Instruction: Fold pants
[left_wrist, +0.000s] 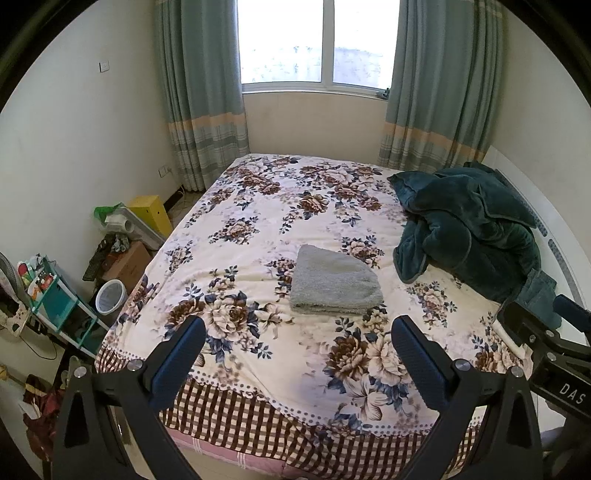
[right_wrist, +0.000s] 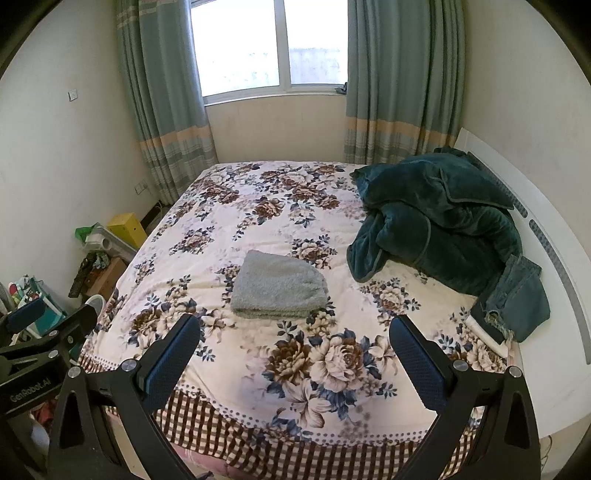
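A grey fleecy garment (left_wrist: 334, 282) (right_wrist: 279, 286) lies folded into a compact stack in the middle of the flower-patterned bed (left_wrist: 258, 206) (right_wrist: 240, 206). My left gripper (left_wrist: 297, 328) hangs open over the bed's near edge, just short of the stack, with nothing between its fingers. Beside it, the right gripper (right_wrist: 295, 325) is open and empty too. Each shows at the edge of the other's view: the right gripper (left_wrist: 546, 332) and the left gripper (right_wrist: 37, 332). Folded blue jeans (right_wrist: 517, 299) (left_wrist: 539, 291) rest at the bed's right side.
A crumpled dark green blanket (left_wrist: 465, 225) (right_wrist: 436, 214) fills the bed's right rear, against the white headboard (right_wrist: 546, 229). On the floor left of the bed stand a yellow box (left_wrist: 151, 212), cardboard boxes, a white bin (left_wrist: 110, 295) and a teal rack (left_wrist: 55, 295). Curtains frame the far window.
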